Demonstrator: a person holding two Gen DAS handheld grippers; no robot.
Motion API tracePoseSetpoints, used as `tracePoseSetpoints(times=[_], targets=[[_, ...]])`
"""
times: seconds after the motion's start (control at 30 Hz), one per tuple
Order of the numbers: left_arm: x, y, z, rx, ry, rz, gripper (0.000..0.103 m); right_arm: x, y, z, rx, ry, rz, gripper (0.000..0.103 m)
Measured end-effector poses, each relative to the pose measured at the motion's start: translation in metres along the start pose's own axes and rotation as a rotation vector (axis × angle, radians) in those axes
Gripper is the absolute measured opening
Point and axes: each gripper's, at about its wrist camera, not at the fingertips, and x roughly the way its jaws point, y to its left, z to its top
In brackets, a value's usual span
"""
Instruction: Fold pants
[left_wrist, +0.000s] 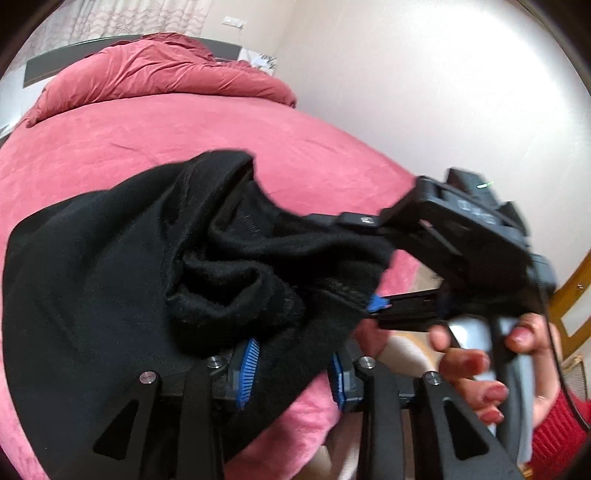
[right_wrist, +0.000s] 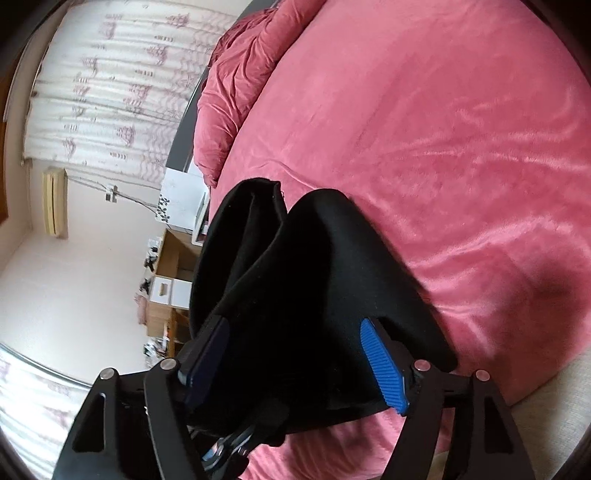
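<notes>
Black, soft knit pants hang bunched in the air above a bed spread with a pink plush cover, held up between two hand-held tools. From the left wrist camera, the left tool has its two blue-ribbed pads set a moderate way apart with a thick wad of the fabric draped between and over them; whether the pads truly pinch the cloth cannot be told. To its right, the right tool reaches in sideways, a blue pad just showing at the cloth's edge, gripped by a hand with painted nails. From the right wrist camera, the right tool has its pads spread fairly wide, and a doubled fold of the pants fills the gap and rises ahead like two rounded humps. A rumpled red duvet lies at the far end of the bed. By the look of it, the fabric is light, limp and slightly fuzzy, so it should sag and slide rather than hold a crease; taking it near the waistband or along a seam edge, in a thin layer, would likely give surer control.
</notes>
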Motion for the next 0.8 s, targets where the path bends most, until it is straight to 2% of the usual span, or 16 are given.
tracePoseSetpoints(times=[0.17, 0.27, 0.3, 0.37, 0.47, 0.53, 0.63, 0.7, 0.73, 0.77, 0.8], targets=[[0.000, -0.030, -0.002, 0.155, 0.012, -0.047, 0.036, -0.006, -0.007, 0.010, 0.072, 0.023, 0.097, 0.085], [-0.005, -0.046, -0.010, 0.216, 0.027, -0.164, 0.039, -0.009, -0.008, 0.014, 0.092, 0.041, 0.108, 0.091], [-0.007, -0.050, -0.012, 0.238, 0.031, -0.173, 0.039, -0.010, -0.007, 0.015, 0.078, 0.043, 0.098, 0.091], [-0.013, -0.056, -0.019, 0.260, 0.023, -0.155, 0.039, -0.012, -0.001, 0.018, 0.031, 0.051, 0.074, 0.091], [-0.026, -0.039, -0.025, 0.177, 0.016, -0.142, 0.039, -0.006, 0.013, 0.018, -0.062, 0.087, 0.018, 0.092], [-0.035, -0.023, -0.030, 0.138, 0.004, -0.079, 0.039, 0.004, 0.029, 0.015, -0.168, 0.117, -0.032, 0.092], [-0.060, 0.011, -0.037, 0.045, -0.068, 0.055, 0.039, 0.020, 0.045, 0.012, -0.281, 0.146, -0.113, 0.091], [-0.076, 0.036, -0.045, -0.018, -0.103, 0.137, 0.039, 0.033, 0.051, 0.011, -0.347, 0.162, -0.188, 0.085], [-0.080, 0.049, -0.052, -0.037, -0.094, 0.177, 0.039, 0.038, 0.053, 0.009, -0.372, 0.166, -0.217, 0.071], [-0.080, 0.056, -0.056, -0.046, -0.067, 0.202, 0.039, 0.044, 0.053, 0.008, -0.391, 0.184, -0.242, 0.036], [-0.078, 0.067, -0.063, -0.068, -0.026, 0.229, 0.038, 0.051, 0.054, 0.008, -0.406, 0.221, -0.261, 0.014]])
